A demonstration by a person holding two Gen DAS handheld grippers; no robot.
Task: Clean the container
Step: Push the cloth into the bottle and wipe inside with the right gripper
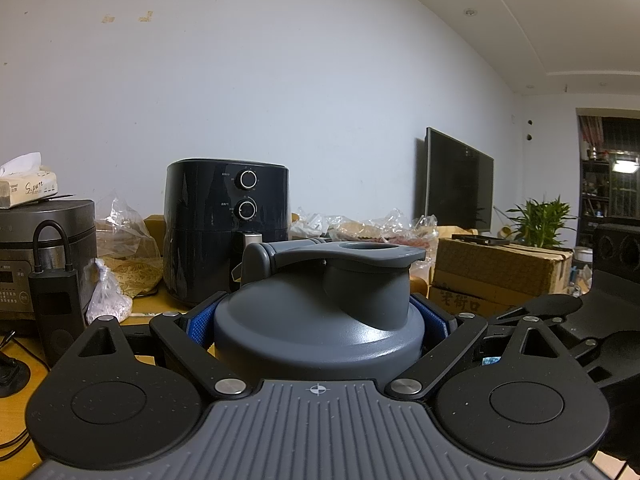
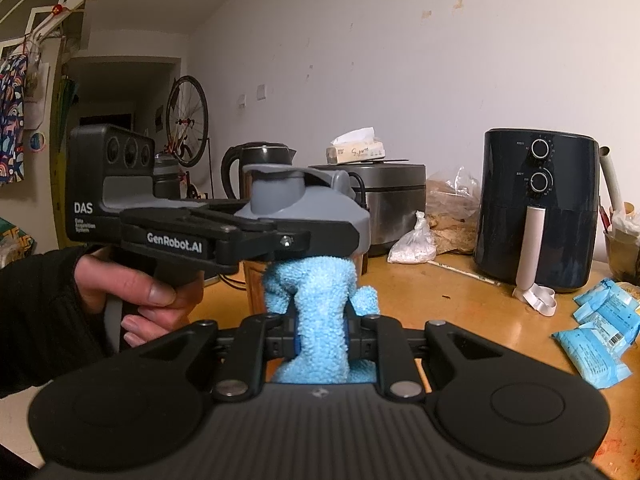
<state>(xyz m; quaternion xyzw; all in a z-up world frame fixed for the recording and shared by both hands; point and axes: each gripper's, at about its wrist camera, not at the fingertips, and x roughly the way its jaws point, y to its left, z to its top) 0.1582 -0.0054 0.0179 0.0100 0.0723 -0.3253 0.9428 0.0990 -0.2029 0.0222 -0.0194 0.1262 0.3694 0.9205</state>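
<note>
Left wrist view: left gripper (image 1: pixel 318 320), black two-finger tongs with blue-padded inner faces, clamped on the grey plastic domed lid (image 1: pixel 320 320) of the container, one pad at each side of the lid's lower rim; spout and flip cap stand upright above the fingers, cap hinged open toward the right. The grip on the lid appears meant to steady the vessel upright while the other hand works on its body. Beyond: a black air fryer (image 1: pixel 226 236) with two dials against the wall, a steel rice cooker (image 1: pixel 44 256) bearing a tissue box (image 1: pixel 28 184) at far left, crumpled clear plastic bags, a cardboard box (image 1: pixel 500 264) and a potted green plant (image 1: pixel 538 220) at right. Right wrist view: right gripper (image 2: pixel 322 336), same make, jaws drawn nearly together and pinching a light-blue terry cleaning cloth (image 2: pixel 320 312), which rises from between the fingers and presses against the container's side just under the lid rim; the cloth is bunched so its free end serves as a wiping pad. The grey-lidded, amber-bodied container (image 2: pixel 256 280) stands on the wooden tabletop (image 2: pixel 460 300) directly ahead of these tongs, touching the cloth, with the left gripper reaching in from the left and a hand (image 2: pixel 140 292) on its handle. Judged stage: wiping of the outer wall in progress. Also present: electric kettle (image 2: pixel 256 168), blue snack packets (image 2: pixel 600 332).
</note>
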